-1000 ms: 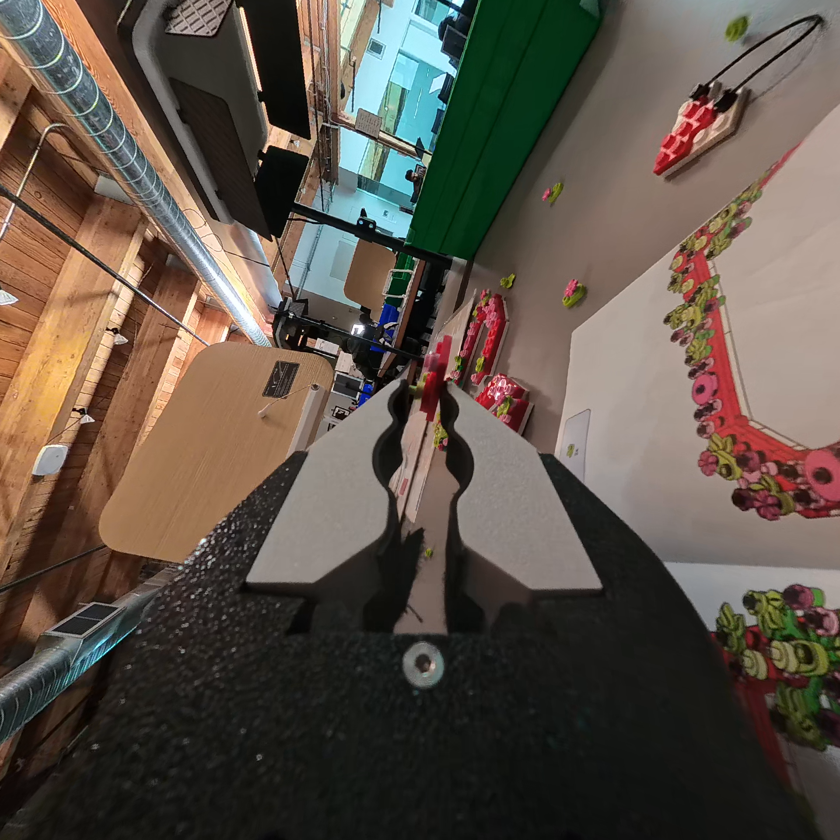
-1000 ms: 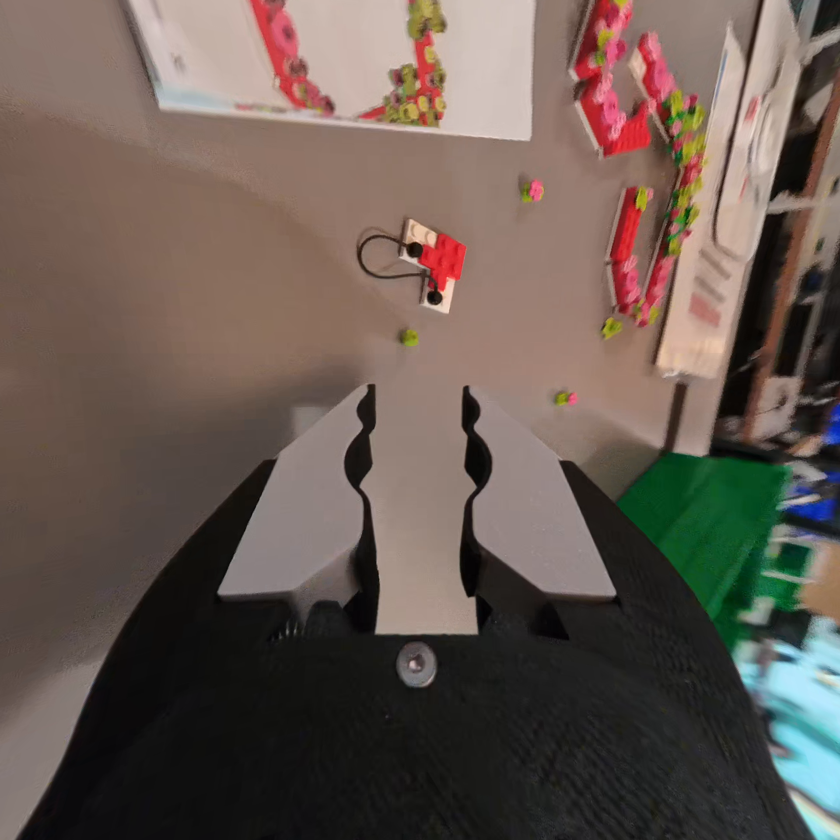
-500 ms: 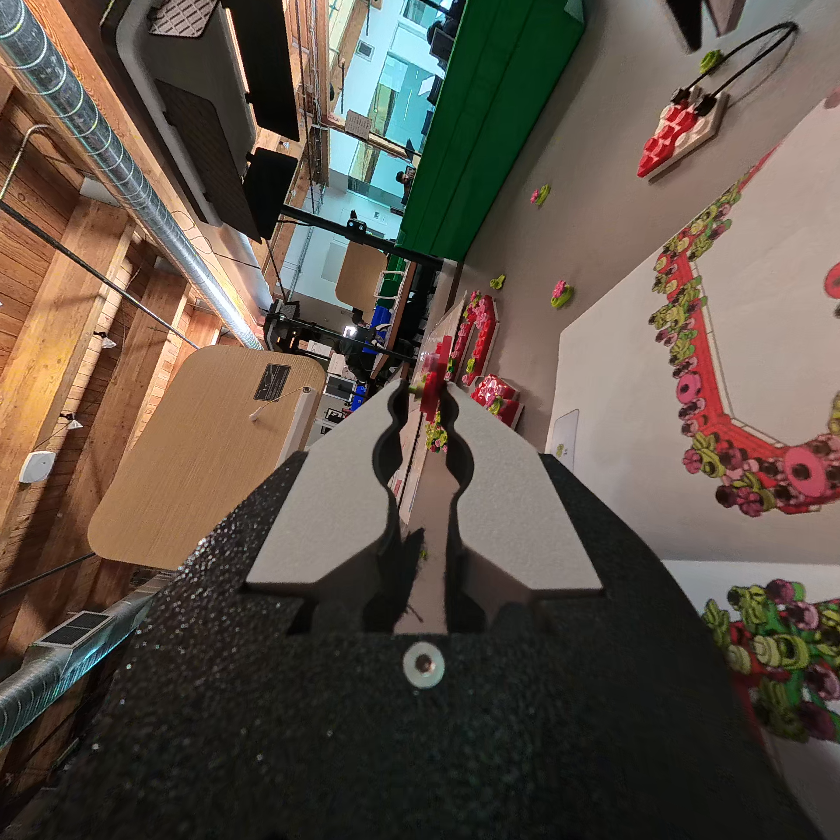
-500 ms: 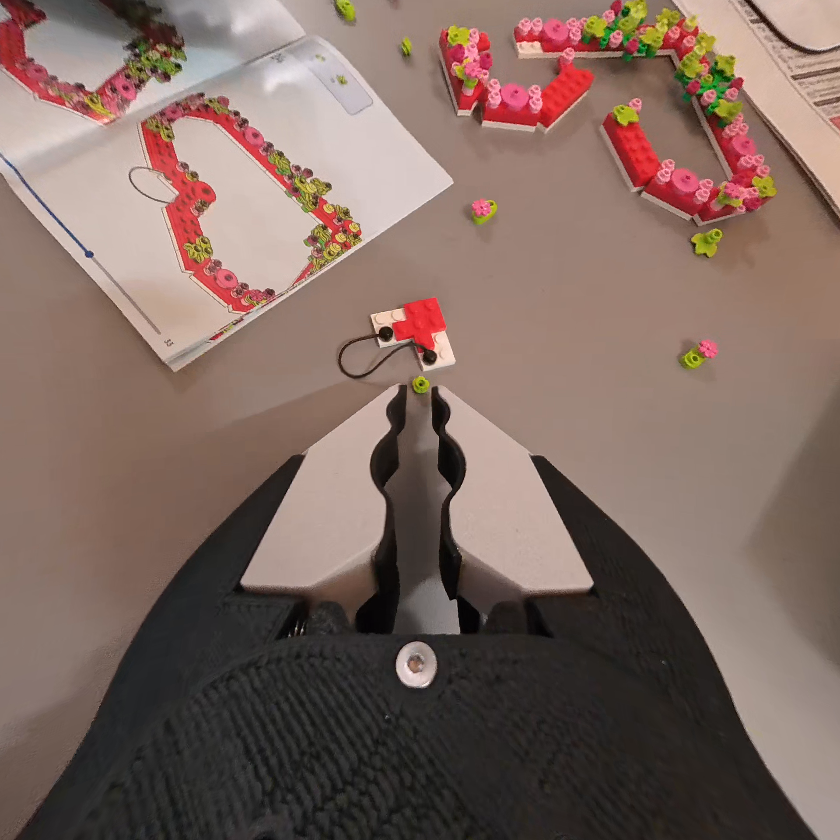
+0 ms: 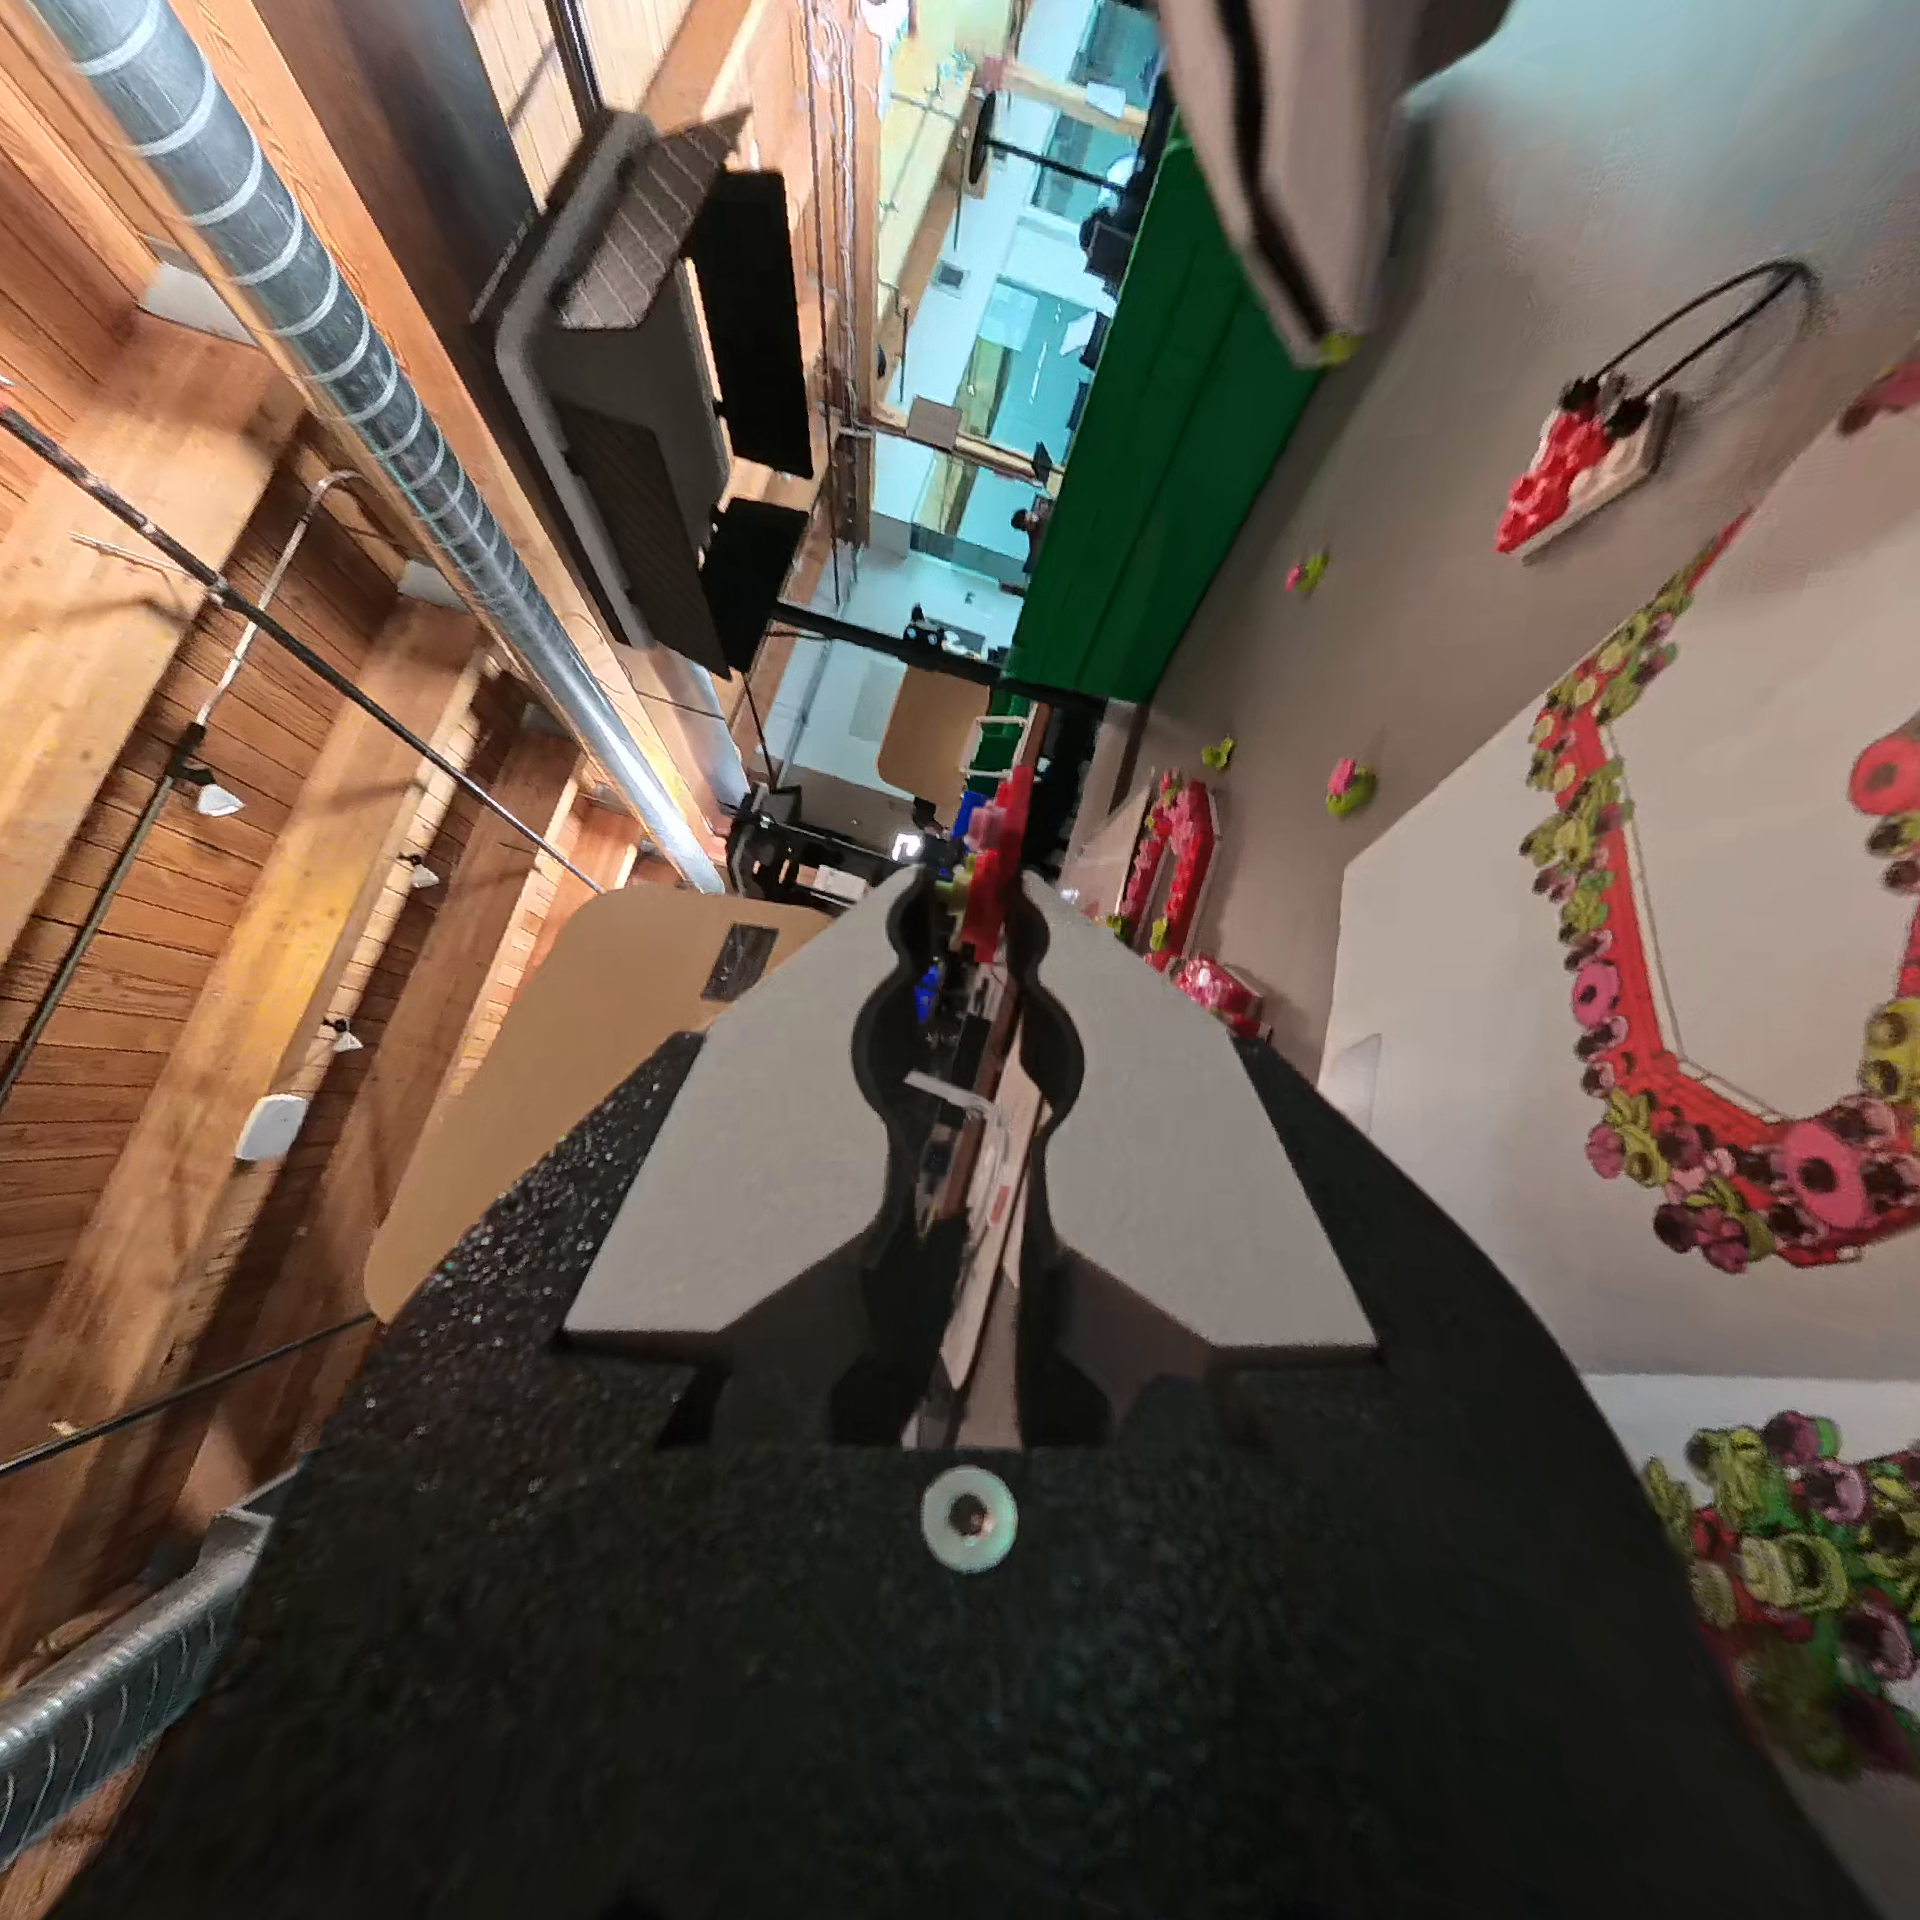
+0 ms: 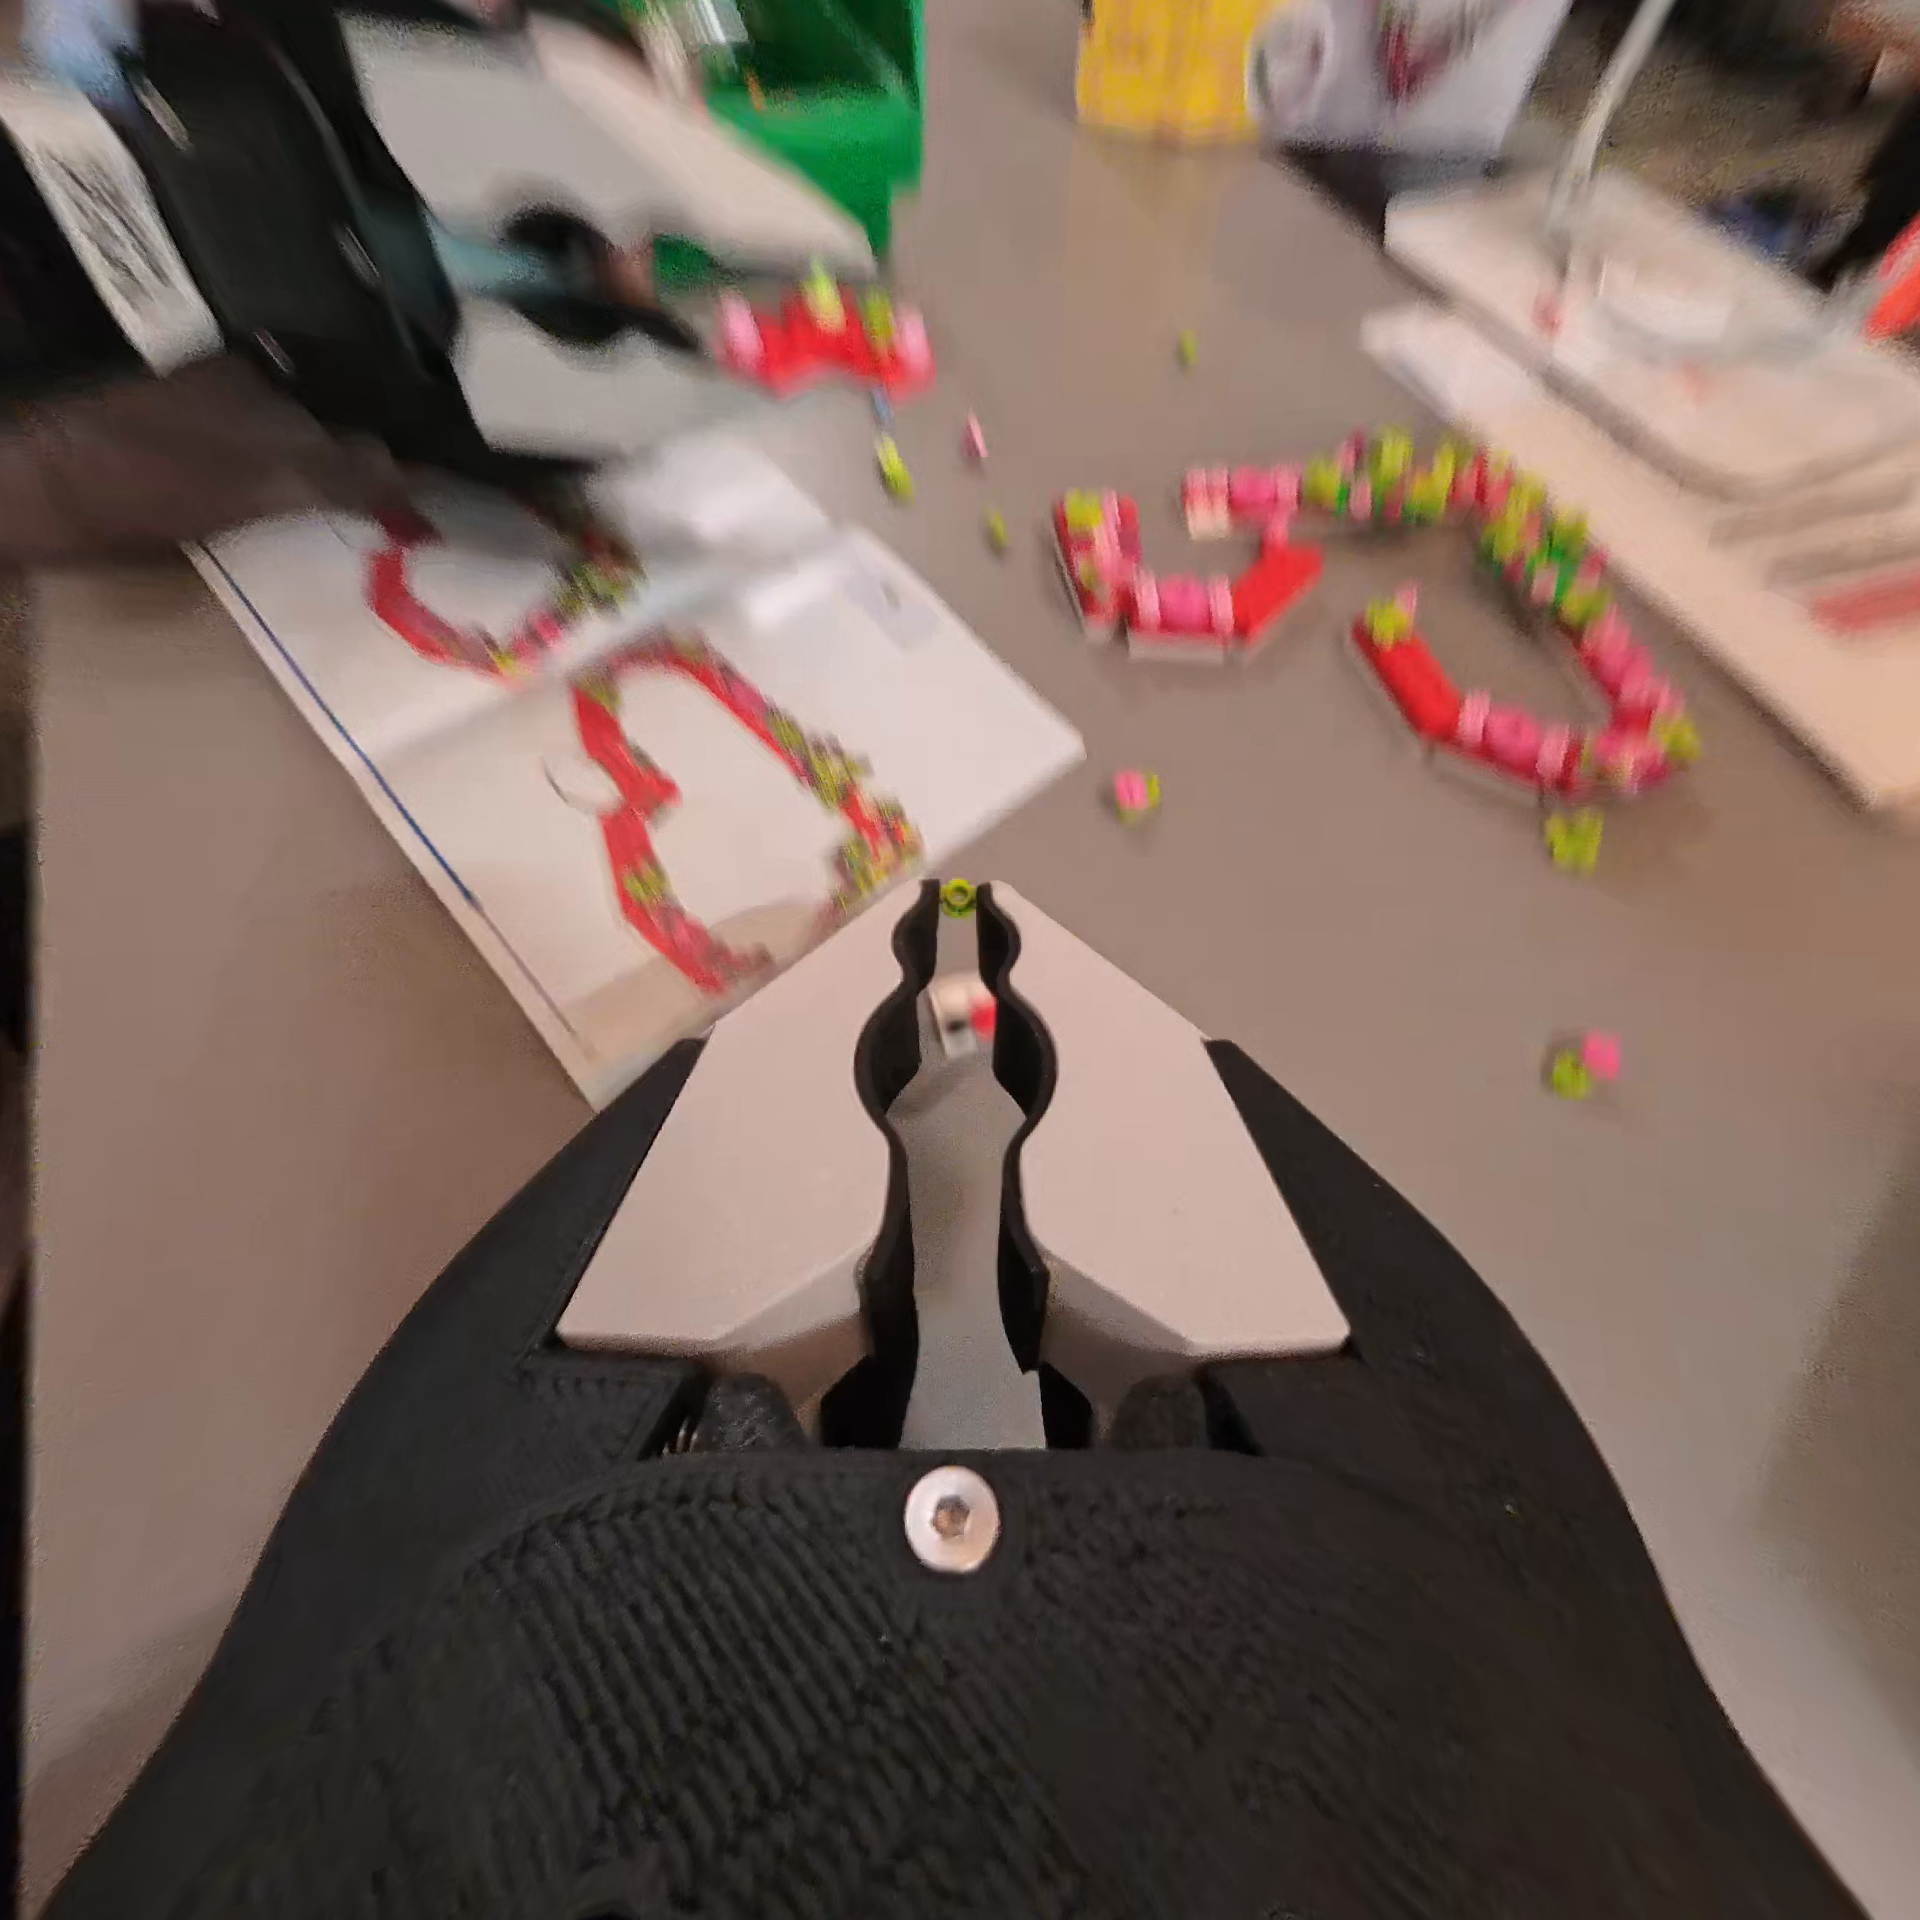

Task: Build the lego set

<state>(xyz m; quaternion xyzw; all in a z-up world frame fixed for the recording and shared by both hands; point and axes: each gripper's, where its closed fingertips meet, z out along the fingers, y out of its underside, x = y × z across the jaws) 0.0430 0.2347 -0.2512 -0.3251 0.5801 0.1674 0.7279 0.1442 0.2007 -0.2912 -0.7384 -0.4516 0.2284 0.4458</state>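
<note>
My left gripper [image 5: 971, 885] is shut on a red lego section [image 5: 992, 862] with pink and lime bits, held up off the table. It also shows, blurred, in the right wrist view [image 6: 821, 343]. My right gripper [image 6: 957, 885] is shut on a small lime green round piece [image 6: 956, 900] at its fingertips, above the grey table. This gripper and its lime piece [image 5: 1335, 348] show at the top of the left wrist view. A white plate with red bricks and a black cord loop [image 5: 1579, 468] lies on the table; a bit of it shows between my right fingers [image 6: 961, 1013].
An open instruction booklet [image 6: 935, 717] lies left of centre. Flowered red heart sections [image 6: 1195, 592] [image 6: 1507, 717] lie at the right, with loose lime and pink pieces [image 6: 1135, 792] [image 6: 1574, 836] [image 6: 1579, 1065] around them. White papers [image 6: 1662, 436] and a green bin [image 6: 831, 114] stand at the back.
My right gripper came down over the lime piece beside the corded plate, shut on it and lifted it towards the left gripper. The left gripper rose a little with its red section.
</note>
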